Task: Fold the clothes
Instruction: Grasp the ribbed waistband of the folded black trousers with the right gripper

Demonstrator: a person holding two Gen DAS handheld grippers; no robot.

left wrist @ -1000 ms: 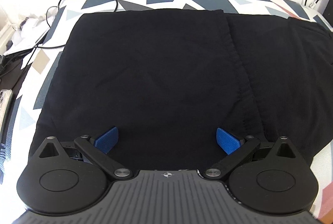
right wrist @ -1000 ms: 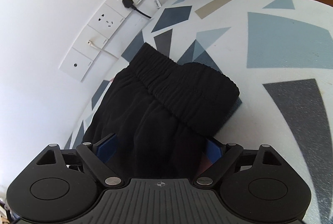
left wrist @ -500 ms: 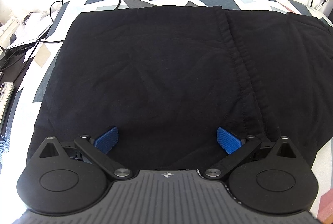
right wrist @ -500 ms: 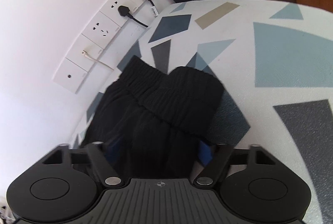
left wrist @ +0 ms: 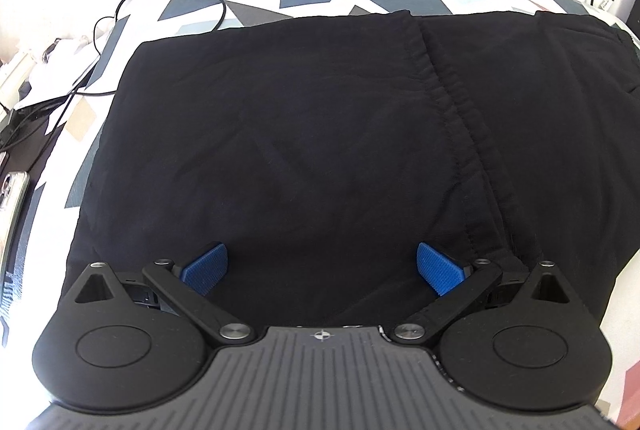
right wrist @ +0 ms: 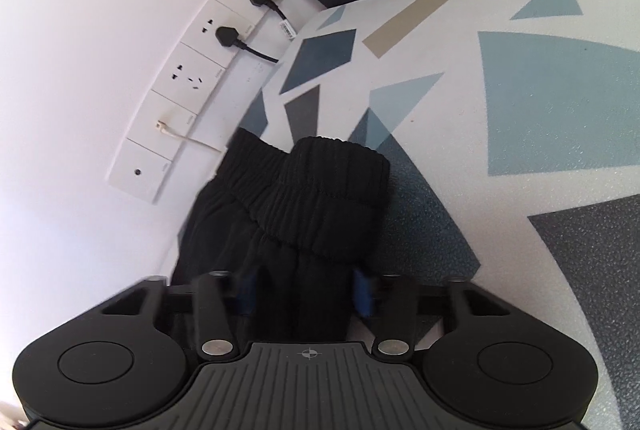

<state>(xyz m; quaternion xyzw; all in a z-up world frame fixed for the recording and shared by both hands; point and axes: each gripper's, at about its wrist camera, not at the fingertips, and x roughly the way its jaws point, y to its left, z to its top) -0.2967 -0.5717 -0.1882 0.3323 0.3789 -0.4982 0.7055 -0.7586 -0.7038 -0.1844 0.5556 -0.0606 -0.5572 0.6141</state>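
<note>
Black garment (left wrist: 304, 134) lies flat on the geometric-print worktop (right wrist: 520, 118), near a white wall with sockets (right wrist: 224, 30). Left gripper (left wrist: 322, 266): fingers wide above the cloth. Right gripper (right wrist: 306, 288): fingers closing around the bunched waistband (right wrist: 320, 190).

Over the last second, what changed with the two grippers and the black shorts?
The right hand-held gripper has narrowed from wide open and is closing around the bunched waistband end of the black shorts, cloth between its blue pads. The left hand-held gripper stayed wide open above the shorts, gripping nothing. The shorts still lie flat on the patterned table.
</note>
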